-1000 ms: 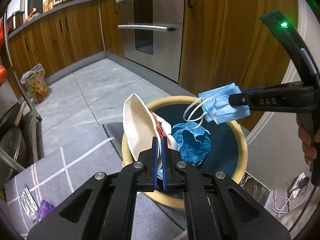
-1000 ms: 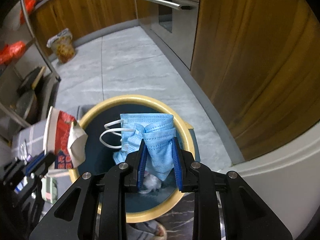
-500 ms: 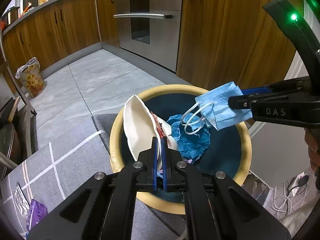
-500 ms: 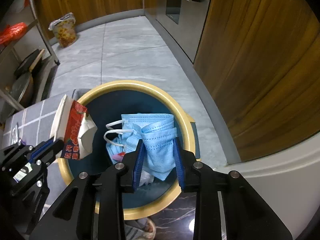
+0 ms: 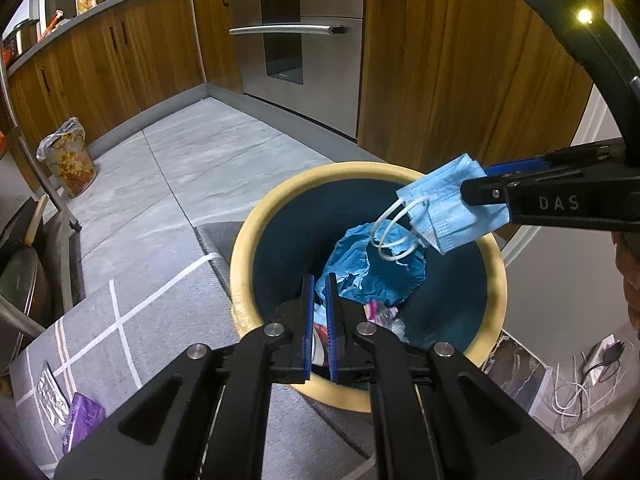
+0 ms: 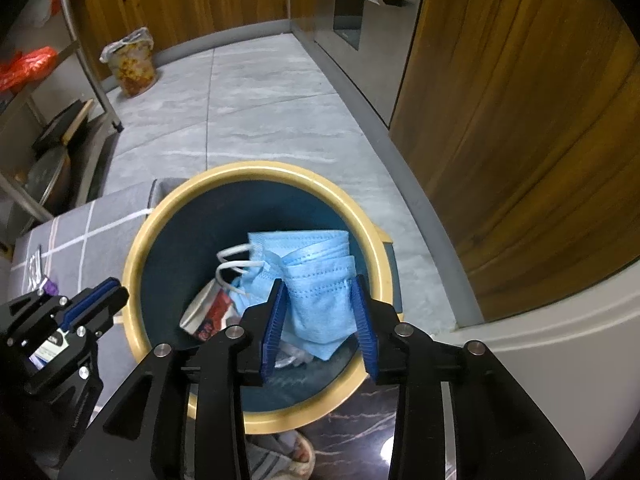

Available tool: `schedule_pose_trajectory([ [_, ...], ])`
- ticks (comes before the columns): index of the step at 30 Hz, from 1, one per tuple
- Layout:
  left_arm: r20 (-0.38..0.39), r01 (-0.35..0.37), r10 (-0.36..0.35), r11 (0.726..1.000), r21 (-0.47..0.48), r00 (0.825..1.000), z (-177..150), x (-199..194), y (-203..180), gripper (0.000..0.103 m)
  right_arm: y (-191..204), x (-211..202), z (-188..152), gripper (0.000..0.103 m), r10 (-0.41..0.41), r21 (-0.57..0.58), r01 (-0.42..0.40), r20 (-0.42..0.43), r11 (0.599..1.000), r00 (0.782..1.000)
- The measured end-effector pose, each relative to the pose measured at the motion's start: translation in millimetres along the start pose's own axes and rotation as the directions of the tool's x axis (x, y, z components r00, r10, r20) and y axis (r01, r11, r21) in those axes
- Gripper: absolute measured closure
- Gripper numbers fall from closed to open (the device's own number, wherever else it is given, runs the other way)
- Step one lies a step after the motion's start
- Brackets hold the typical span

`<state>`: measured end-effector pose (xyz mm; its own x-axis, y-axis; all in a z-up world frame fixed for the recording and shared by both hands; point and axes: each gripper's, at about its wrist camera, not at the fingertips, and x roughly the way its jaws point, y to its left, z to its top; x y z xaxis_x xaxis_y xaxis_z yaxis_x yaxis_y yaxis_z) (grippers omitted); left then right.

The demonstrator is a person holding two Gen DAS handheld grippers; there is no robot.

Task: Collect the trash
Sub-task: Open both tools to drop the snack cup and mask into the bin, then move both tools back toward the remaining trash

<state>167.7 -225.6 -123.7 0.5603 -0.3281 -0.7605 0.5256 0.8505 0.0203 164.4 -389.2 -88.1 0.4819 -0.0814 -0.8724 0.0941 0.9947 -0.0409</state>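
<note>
Your left gripper (image 5: 318, 296) at the bin's near rim, jaws nearly together, nothing held, yellow-rimmed bin (image 6: 136, 248) with blue paper (image 5: 372, 276) inside, your right gripper (image 6: 318, 312) just opening, face mask (image 6: 316, 280) between its loosened pads above the bin.

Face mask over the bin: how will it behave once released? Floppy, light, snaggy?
Probably floppy: the mask hangs folded and creased between the right gripper, whose jaws have just been opening. Likely very light, so it may flutter rather than drop straight into the bin. Its ear loops dangle free and could snag.
</note>
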Motion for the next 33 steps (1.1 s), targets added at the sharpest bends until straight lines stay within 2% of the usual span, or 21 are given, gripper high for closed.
schedule_pose_trajectory([
  [1, 0.001, -0.002, 0.002, 1.0, -0.001, 1.0, -0.7, -1.0, 0.6, 0.093, -0.1, -0.9, -0.5, 0.061, 0.0, 0.001, 0.0, 0.003, 1.0, 1.0],
  [4, 0.017, -0.015, 0.015, 1.0, -0.008, 1.0, -2.2, -7.1, 3.7, 0.065, 0.9, -4.5, -1.9, 0.053, -0.003, 0.0, 0.003, 0.014, 1.0, 1.0],
  [7, 0.028, -0.027, 0.027, 1.0, -0.012, 0.999, -3.6, -14.4, 5.9, 0.054, 1.2, -9.0, -3.5, 0.044, -0.008, 0.004, 0.008, 0.023, 1.0, 1.0],
  [9, 0.041, -0.039, 0.04, 0.999, -0.013, 0.998, -3.7, -20.9, 6.6, 0.047, -0.2, -14.3, -4.4, 0.033, -0.01, 0.014, 0.01, 0.04, 1.0, 0.999],
  [11, 0.052, -0.048, 0.049, 0.999, -0.012, 0.997, -4.4, -29.6, 7.9, 0.043, -1.4, -22.4, -4.9, 0.026, -0.01, 0.028, 0.008, 0.063, 1.0, 0.998],
  [14, 0.083, -0.072, 0.072, 0.997, -0.008, 0.994, -5.7, -52.0, 12.9, 0.032, 1.2, -42.1, -6.9, 0.02, 0.002, 0.044, -0.007, 0.116, 0.999, 0.993],
  [17, 0.118, -0.098, 0.099, 0.995, -0.018, 0.988, -5.5, -78.2, 21.1, 0.024, 5.9, -61.2, -9.0, 0.013, 0.032, 0.043, -0.04, 0.174, 0.998, 0.984],
  [20, 0.165, -0.123, 0.13, 0.991, -0.053, 0.978, -7.5, -109.8, 35.6, 0.013, 17.1, -90.2, -11.3, 0.01, 0.067, 0.031, -0.078, 0.274, 0.996, 0.959],
  [23, 0.203, -0.14, 0.156, 0.986, -0.095, 0.967, -12.3, -141.2, 52.8, 0.008, 27.1, -113.7, -15.8, 0.008, 0.081, 0.023, -0.096, 0.357, 0.995, 0.93],
  [27, 0.219, -0.201, 0.212, 0.977, -0.072, 0.952, -21.6, -175.5, 72.5, 0.007, 44.7, -140.1, -20.5, 0.006, 0.121, 0.009, -0.139, 0.438, 0.99, 0.891],
  [31, 0.216, -0.238, 0.256, 0.965, -0.106, 0.942, -35.9, -205.2, 99.2, 0.006, 68.4, -155.2, -24.0, 0.005, 0.134, -0.007, -0.148, 0.466, 0.989, 0.875],
  [33, 0.204, -0.251, 0.272, 0.96, -0.12, 0.941, -41.9, -217.4, 112.8, 0.006, 83.0, -158.2, -26.2, 0.005, 0.129, -0.017, -0.136, 0.466, 0.991, 0.875],
])
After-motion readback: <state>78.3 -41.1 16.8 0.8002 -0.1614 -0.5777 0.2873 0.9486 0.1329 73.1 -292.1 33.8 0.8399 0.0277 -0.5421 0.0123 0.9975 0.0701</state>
